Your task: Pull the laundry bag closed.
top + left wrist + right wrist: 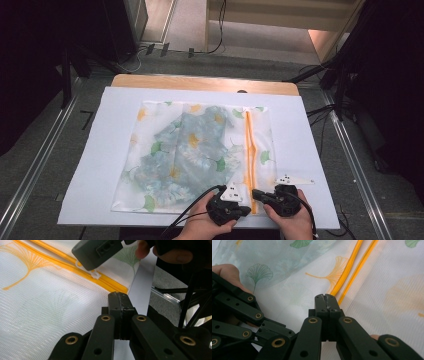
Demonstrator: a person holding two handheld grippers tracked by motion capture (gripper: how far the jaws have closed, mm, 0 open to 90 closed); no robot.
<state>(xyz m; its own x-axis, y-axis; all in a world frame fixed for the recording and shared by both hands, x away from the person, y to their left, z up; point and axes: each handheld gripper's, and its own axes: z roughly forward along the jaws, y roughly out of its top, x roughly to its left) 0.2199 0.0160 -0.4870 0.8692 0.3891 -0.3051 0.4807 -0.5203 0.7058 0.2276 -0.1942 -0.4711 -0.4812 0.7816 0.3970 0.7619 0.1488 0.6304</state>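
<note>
Mesh bag [195, 150] blurs its garment; both tools [247, 202] pinched together by the zipper [248, 150].

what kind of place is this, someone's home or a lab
Probably a lab or recording room, not a home. The table carries a plain white sheet with one mesh bag laid out on it, cables trail over the grey floor, and metal rails run along both sides.

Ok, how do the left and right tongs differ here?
The left tongs sit at the near end of the orange zipper, by the edge of the mesh bag; the right tongs sit farther along it, at the white pull. Left points right, right points left. Both are shut, low over the bag.
</note>
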